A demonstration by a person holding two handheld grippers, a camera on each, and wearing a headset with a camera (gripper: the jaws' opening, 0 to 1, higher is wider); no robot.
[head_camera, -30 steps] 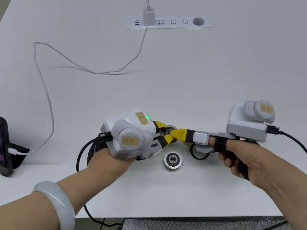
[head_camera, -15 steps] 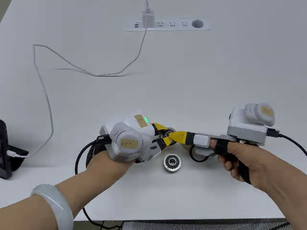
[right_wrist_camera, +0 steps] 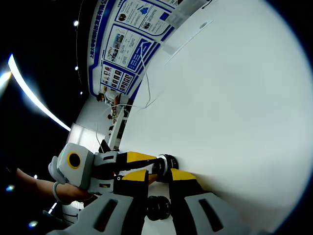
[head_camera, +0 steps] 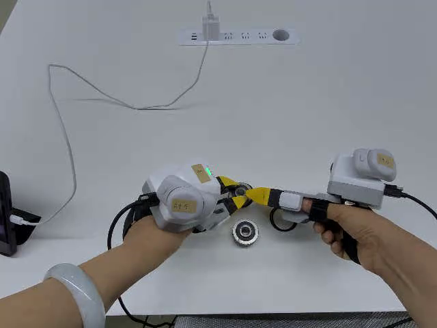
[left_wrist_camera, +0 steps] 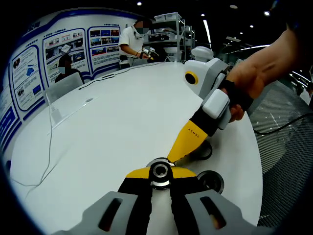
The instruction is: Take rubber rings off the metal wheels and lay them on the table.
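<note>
Grips a metal wheel in the left claw at a white desk, yellow-tipped jaws closed tight on the wheel from both sides, hub facing the left gripper view. Meets that wheel from the right with the right claw, its yellow tips apparently touching the rim; cannot tell from any view how far apart those jaws stand or whether anything sits between them. Shows a 2nd metal wheel lying flat on the desk just in front of the 2 claws, on the person's side, touching neither. Shows 1 black rubber ring lying on the desk beneath the right claw's grey body, just right of the 2nd metal wheel and apart from it. Wraps the left hand and right hand round the handles, with a pale bangle on the left wrist. Takes in a white power strip at the desk's far side, 1 white plug in it, and a dark device at the desk's left edge. Catches, in the left gripper view, wall posters and a person in white at the far end of the room.
</note>
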